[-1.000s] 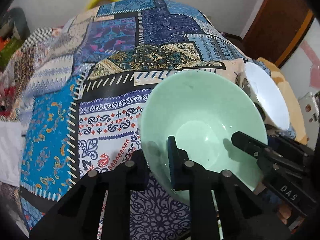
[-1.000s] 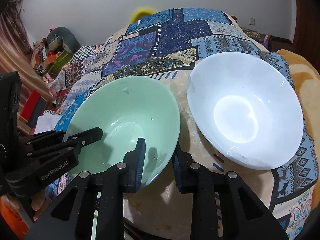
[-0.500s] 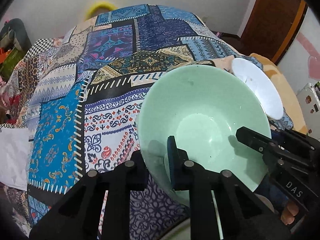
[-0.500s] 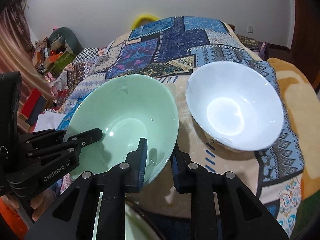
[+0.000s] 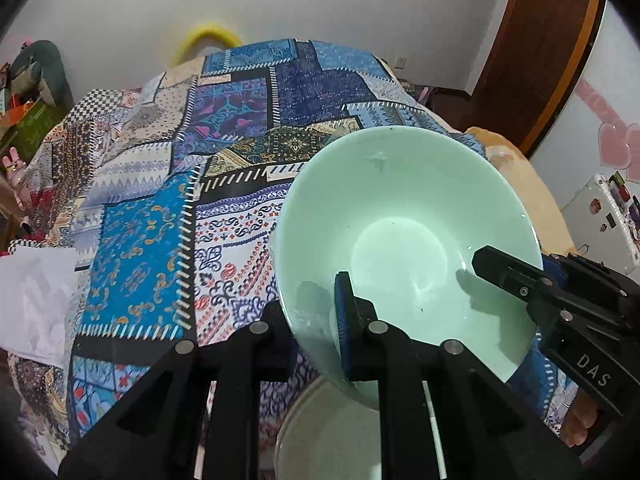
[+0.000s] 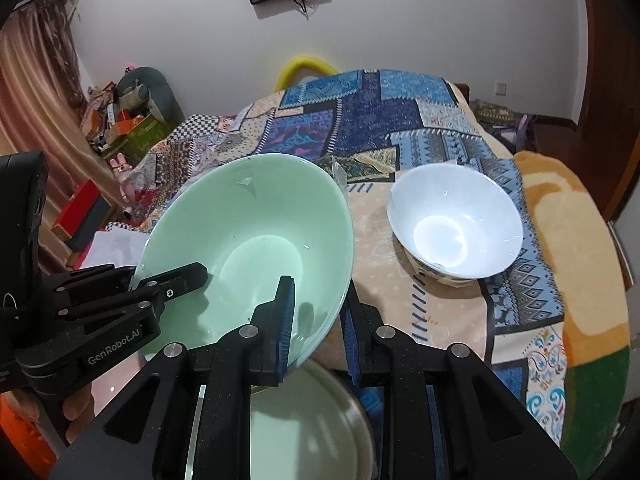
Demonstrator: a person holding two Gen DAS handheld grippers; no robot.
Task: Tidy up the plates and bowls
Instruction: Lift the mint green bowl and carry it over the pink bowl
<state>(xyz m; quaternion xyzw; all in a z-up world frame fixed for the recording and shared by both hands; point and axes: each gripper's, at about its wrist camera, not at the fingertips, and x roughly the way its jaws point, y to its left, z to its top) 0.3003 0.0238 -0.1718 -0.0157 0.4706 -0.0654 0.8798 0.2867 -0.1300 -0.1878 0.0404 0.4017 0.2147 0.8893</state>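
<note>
Wide mint-green glazed bowl [image 5: 404,236] aloft above patchwork cloth [image 5: 160,216] — near rim pinched by left gripper [image 5: 312,316], opposite rim by right gripper [image 6: 318,320]. Stiff, glossy, likely slippery and breakable — best gripped at rim, both sides. White bowl [image 6: 456,222] resting apart on cloth.

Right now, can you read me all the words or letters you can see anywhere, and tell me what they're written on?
"DAS" — on the side of the right gripper, seen from the left wrist camera.
"GenRobot.AI" — on the side of the left gripper, seen from the right wrist camera.
The stickers on the white appliance at the far right are too small to read.
The green bowl, the white bowl and the patchwork cloth carry no words.
</note>
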